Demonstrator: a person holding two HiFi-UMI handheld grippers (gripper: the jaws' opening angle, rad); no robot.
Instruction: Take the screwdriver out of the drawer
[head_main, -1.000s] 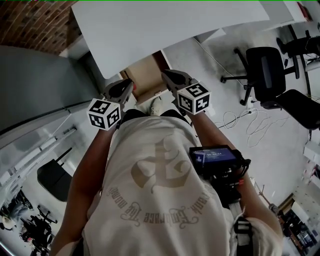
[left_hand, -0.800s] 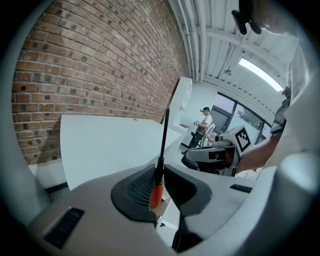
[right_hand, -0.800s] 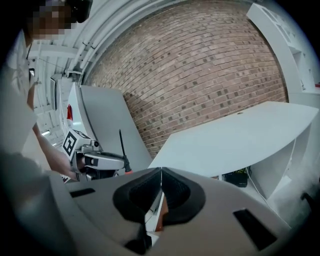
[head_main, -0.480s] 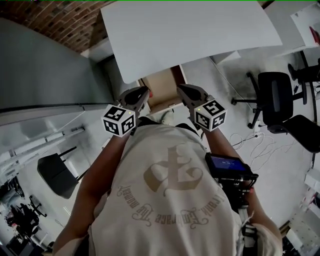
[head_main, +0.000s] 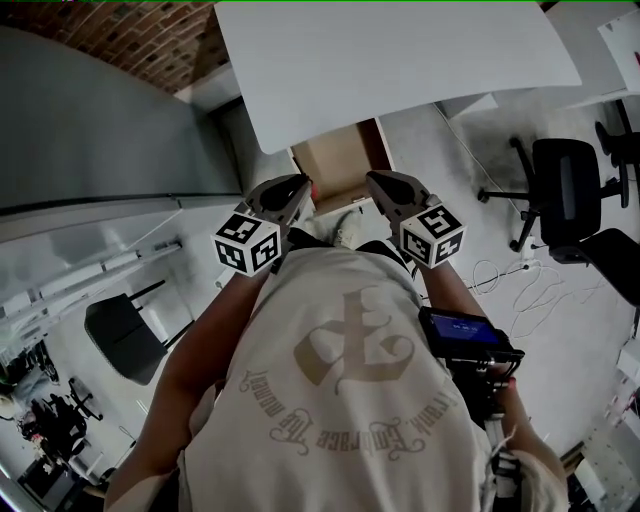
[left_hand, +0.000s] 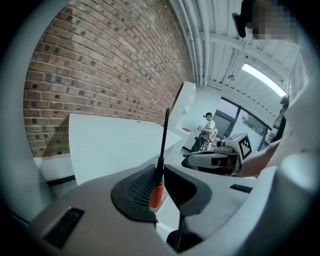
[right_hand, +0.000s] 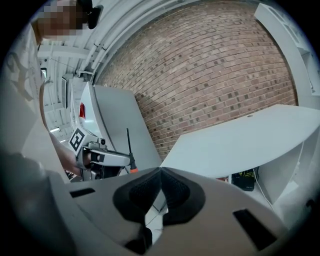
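**Screwdriver's out of the drawer, pretty much done here**

The screwdriver is in my left gripper. The pads are pinching the orange handle, and the thin black shaft sticks up past the jaw tips, leaning a touch to one side. It's up in the air in front of my chest, with nothing under it or touching it apart from my own pads. From the right gripper view you can see it from the side, poking up out of that gripper, well clear of everything.

My right gripper has its jaws pressed together at the tips with nothing in them, so it's just along for the ride. It sits beside the left one at about the same height.

The drawer shows in the head view as a brown box sticking out from under the white table, just past both grippers. It looks open to me (I can't make out whether anything else is in there, too small to tell). Neither gripper is inside it.

Going by the task, I'd call the main bit finished: the tool is gripped and clear of the drawer. What's left, if anything, is setting it down somewhere, and maybe shutting the drawer. My only worry is the shaft tilting if the pinch on that handle slackens.
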